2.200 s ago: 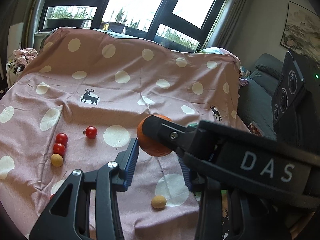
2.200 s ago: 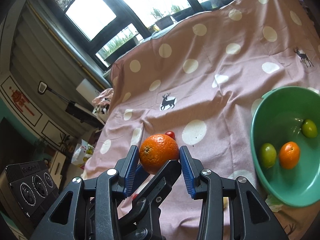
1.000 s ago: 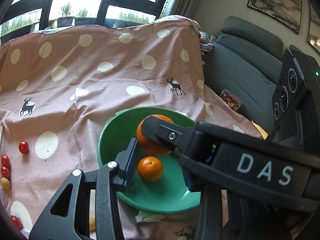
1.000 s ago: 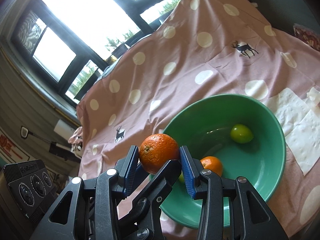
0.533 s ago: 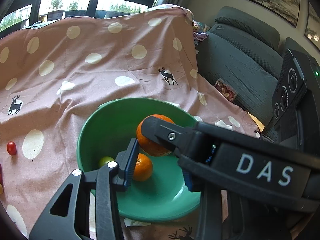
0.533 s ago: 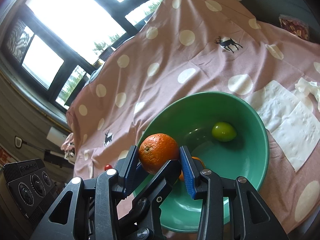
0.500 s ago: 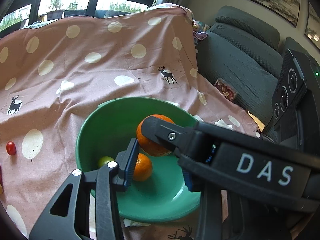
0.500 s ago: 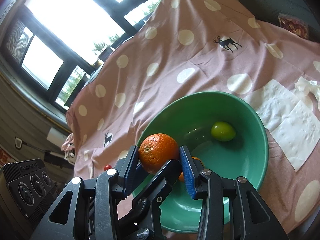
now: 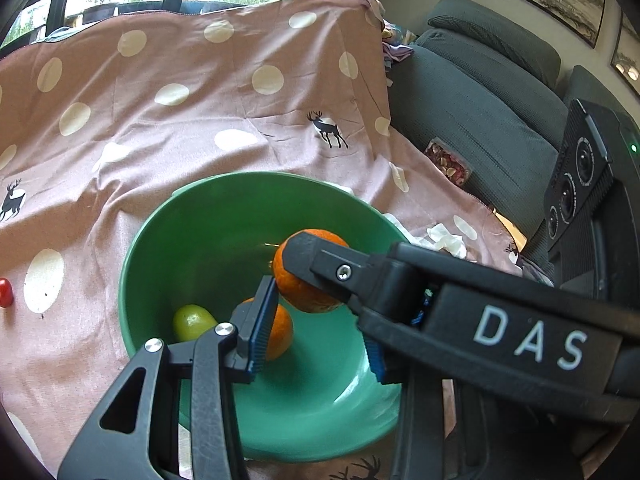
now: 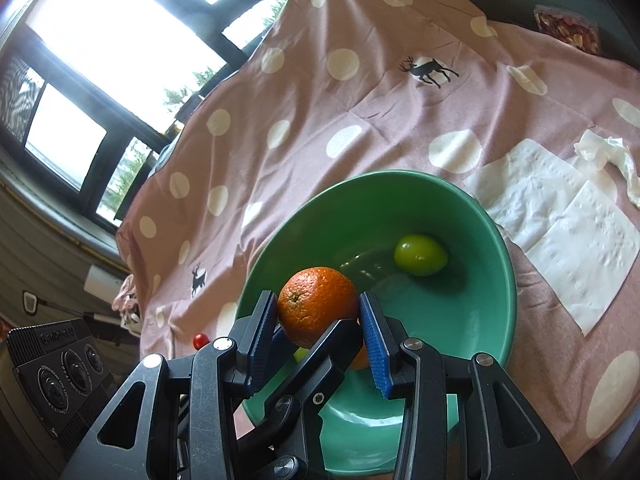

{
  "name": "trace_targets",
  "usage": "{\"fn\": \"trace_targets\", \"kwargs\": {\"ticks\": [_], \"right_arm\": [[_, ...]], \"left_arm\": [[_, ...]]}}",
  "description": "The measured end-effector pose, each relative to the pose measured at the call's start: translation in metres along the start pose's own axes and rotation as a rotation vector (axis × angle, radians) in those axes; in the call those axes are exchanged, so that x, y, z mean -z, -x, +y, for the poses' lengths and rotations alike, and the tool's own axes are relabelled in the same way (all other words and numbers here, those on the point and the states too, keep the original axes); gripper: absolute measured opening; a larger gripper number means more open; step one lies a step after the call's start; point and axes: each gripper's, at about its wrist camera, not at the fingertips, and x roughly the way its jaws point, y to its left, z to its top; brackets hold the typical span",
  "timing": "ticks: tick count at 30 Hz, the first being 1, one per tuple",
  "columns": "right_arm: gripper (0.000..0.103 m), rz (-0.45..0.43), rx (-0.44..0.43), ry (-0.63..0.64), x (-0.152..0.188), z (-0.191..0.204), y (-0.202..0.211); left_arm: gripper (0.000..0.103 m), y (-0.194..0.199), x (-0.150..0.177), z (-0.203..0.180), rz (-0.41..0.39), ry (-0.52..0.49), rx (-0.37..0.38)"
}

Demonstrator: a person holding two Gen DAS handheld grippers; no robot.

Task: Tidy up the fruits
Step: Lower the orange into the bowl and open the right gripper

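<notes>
The fingers (image 10: 370, 332) of the right gripper (image 10: 318, 314) pinch an orange (image 10: 316, 300) between their blue pads, one pad on each side. I judge this firm grip is there so that the round fruit does not roll out on the way.

In its own view the left gripper (image 9: 316, 300) has its left finger against the side of the same orange. Its other finger is hidden behind the right gripper, so I cannot tell if it also squeezes.

The orange hangs above the near left part of the green bowl (image 10: 508, 280) and does not touch it. Inside the bowl lie a smaller orange (image 9: 282, 332) and two green fruits (image 10: 420, 254), so this bowl seems to be where the fruits are collected.

The bowl stands on the surface under a pink dotted cloth (image 9: 160, 140), with paper napkins (image 10: 560, 220) to its right and a cherry tomato (image 9: 5, 292) far to its left.

About two seconds ago the orange was over bare cloth near the tomatoes, with the bowl off to the right. Since one second ago the bowl has come nearer, and the grip looks unchanged.
</notes>
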Motion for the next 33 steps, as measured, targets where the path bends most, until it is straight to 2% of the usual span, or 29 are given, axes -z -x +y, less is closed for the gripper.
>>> {"fn": "trace_targets", "kwargs": {"ticks": [16,33], "right_arm": [[0.044,0.017,0.041,-0.009,0.000,-0.003,-0.006],[0.044,0.039,0.065,-0.005,0.001,-0.001,-0.013]], "left_arm": [[0.039,-0.009,-0.001,0.004,0.045,0.002,0.019],[0.039,-0.014,-0.001,0.012,0.091,0.016,0.007]]}}
